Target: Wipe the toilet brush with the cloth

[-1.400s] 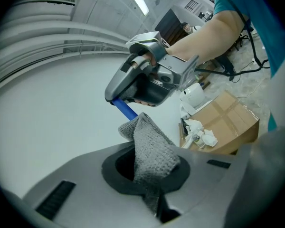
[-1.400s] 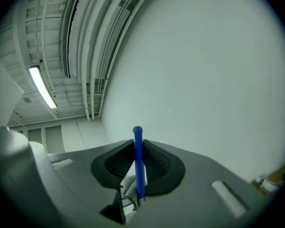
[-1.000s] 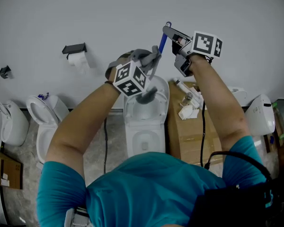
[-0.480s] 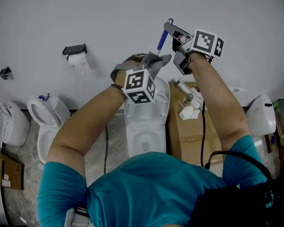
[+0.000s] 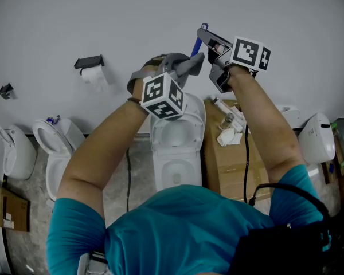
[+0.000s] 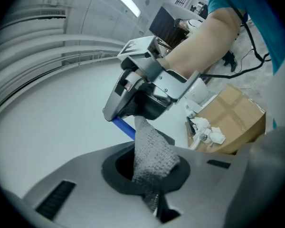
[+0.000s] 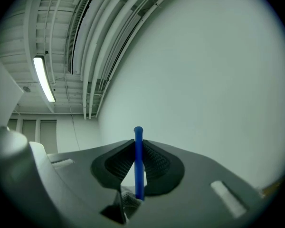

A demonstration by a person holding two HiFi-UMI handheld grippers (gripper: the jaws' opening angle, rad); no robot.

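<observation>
— Where is there open room?
— Behind both tools the grey wall [image 5: 132, 16] is bare, and the toilet-paper holder [image 5: 90, 61] sits well off to the left. Below, the middle toilet [image 5: 176, 153] and the cardboard box [image 5: 229, 168] just right of it close the space.
— And the tools?
— Two, raised near each other. The right hand-held gripper [image 7: 138, 148] is clamped on the blue handle of the toilet brush [image 7: 138, 172], which stands upright between its pads. The left hand-held gripper [image 6: 147, 151] is clenched on the cloth [image 6: 154, 167], whose free end reaches up just beside that handle, under the right one's jaws.
— Counts?
— One brush, one cloth, one box. There are three toilets along the wall's foot, counting the second toilet [image 5: 56, 148] and the third toilet [image 5: 14, 153] at the left
</observation>
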